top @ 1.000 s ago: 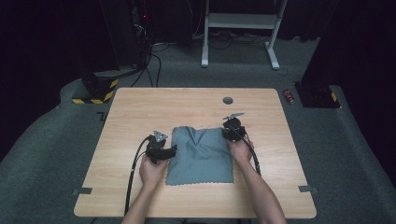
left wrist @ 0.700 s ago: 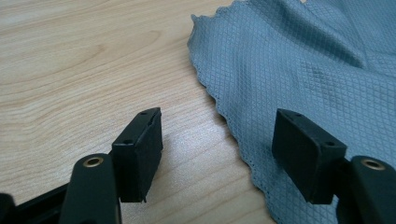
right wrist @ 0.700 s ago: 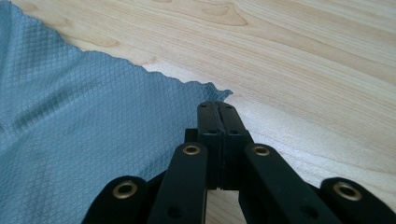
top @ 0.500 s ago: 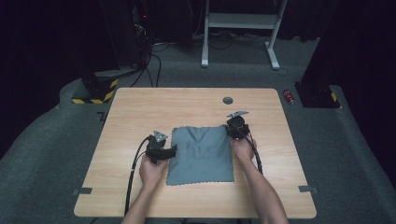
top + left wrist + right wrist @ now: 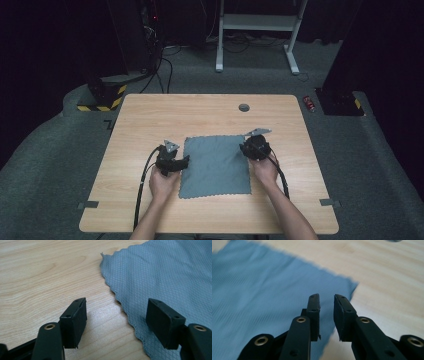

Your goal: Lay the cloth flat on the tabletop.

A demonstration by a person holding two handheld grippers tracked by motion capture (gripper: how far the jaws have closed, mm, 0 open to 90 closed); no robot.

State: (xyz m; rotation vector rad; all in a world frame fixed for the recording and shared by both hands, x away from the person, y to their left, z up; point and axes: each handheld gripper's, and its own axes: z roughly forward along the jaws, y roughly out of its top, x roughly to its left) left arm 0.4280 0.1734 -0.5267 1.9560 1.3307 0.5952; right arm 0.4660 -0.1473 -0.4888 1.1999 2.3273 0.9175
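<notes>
Cloth (image 5: 216, 165) flat mid-counter (image 5: 150, 115), nearer front edge. Thin, limp, light; likely to slide and bunch, so pinch at corners or scalloped hem. Left claw (image 5: 116, 315) released, astride left hem. Right claw (image 5: 327, 315) just been parting, nothing gripped, above right corner.

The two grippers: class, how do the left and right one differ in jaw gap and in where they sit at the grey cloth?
The left gripper stands wide open; the right gripper shows a narrow gap, having just been opening. The left straddles the cloth edge; the right hangs over its corner. Neither holds anything.
</notes>
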